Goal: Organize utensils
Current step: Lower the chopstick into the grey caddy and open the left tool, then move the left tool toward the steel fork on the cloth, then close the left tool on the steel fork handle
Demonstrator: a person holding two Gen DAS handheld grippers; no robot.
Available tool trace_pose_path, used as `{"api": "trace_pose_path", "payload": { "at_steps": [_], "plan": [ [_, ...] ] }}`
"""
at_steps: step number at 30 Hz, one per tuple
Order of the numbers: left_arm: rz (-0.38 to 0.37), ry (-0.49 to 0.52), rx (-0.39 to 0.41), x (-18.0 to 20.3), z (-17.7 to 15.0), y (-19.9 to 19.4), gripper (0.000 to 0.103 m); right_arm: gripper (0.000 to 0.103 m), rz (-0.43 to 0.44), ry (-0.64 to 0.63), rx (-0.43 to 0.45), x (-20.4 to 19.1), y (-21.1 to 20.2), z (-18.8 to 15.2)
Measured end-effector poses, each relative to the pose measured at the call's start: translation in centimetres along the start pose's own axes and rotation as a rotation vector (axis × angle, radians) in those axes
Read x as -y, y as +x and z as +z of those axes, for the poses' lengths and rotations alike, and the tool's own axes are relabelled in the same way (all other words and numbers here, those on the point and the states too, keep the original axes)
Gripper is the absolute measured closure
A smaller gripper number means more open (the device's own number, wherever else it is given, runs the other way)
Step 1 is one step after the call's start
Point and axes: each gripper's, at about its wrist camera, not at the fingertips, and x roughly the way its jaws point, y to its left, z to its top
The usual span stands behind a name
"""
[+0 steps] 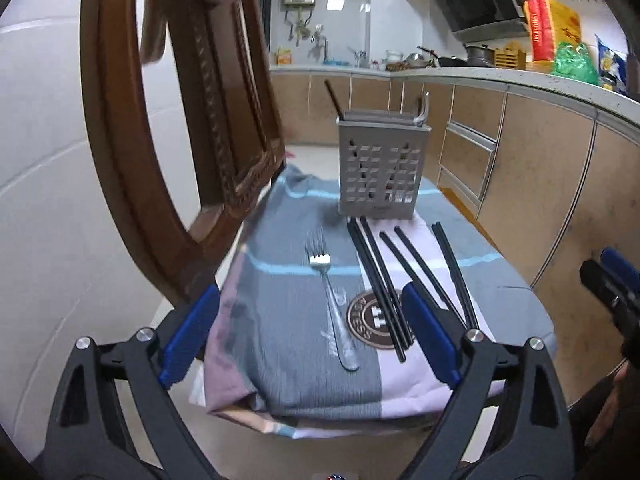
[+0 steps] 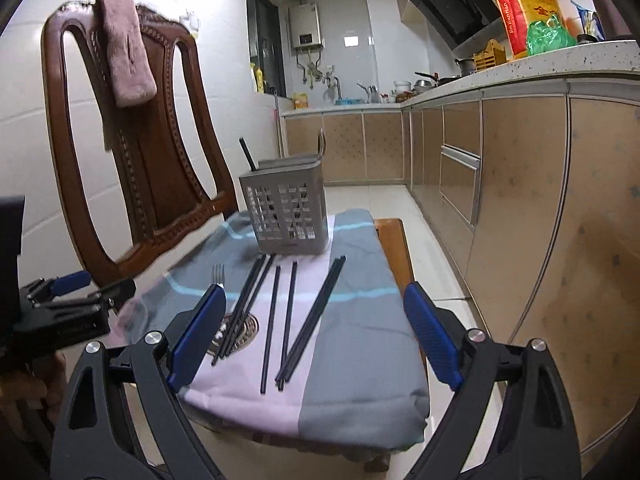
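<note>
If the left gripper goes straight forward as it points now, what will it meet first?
Probably the silver metal fork lying on the grey and pink cloth; it sits between the open left gripper fingers in the left wrist view. Depth is unclear.

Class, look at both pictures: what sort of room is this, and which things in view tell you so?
Most likely a home kitchen: a counter over cabinets, a range hood above pans, and a wall water heater near a tap.

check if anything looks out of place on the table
The fork and black chopsticks lie loose on the cloth, fanned at different angles, outside the grey holder. Nothing looks spilled or damaged.
</note>
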Motion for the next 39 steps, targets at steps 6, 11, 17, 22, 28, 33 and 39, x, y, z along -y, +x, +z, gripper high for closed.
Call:
{"api": "trace_pose_path", "payload": {
  "at_steps": [6, 11, 17, 22, 28, 33, 39],
  "plan": [
    [-0.026, 0.01, 0.019, 0.2, 0.2, -0.5, 0.011, 0.015, -0.013, -0.019, 0.0, -0.4, 0.2, -0.3],
    [-0.025, 0.016, 0.01, 0.3, 0.3, -0.5, 0.011, 0.015, -0.006, -0.026, -0.001, -0.7, 0.3, -0.4],
    [-0.026, 0.028, 0.011, 0.5, 0.3, -0.4, 0.011, 0.015, -0.005, -0.026, -0.015, -0.6, 0.7, -0.5],
    [-0.026, 0.031, 0.01, 0.7, 0.3, -0.3, 0.011, 0.015, 0.001, -0.02, -0.009, -0.5, 0.6, -0.4],
    [-0.021, 0.036, 0.009, 0.8, 0.3, -0.2, 0.012, 0.015, 0.002, -0.018, -0.01, -0.3, 0.6, -0.4],
    [-0.023, 0.039, 0.001, 1.0, 0.3, 0.1, 0.012, 0.015, 0.006, -0.006, -0.015, -0.1, 0.7, -0.4],
    [-0.069, 0.035, -0.047, 1.1, 2.6, 2.5, 0.025, 0.015, 0.016, 0.009, -0.027, 0.0, 1.1, -0.3]
  ]
}}
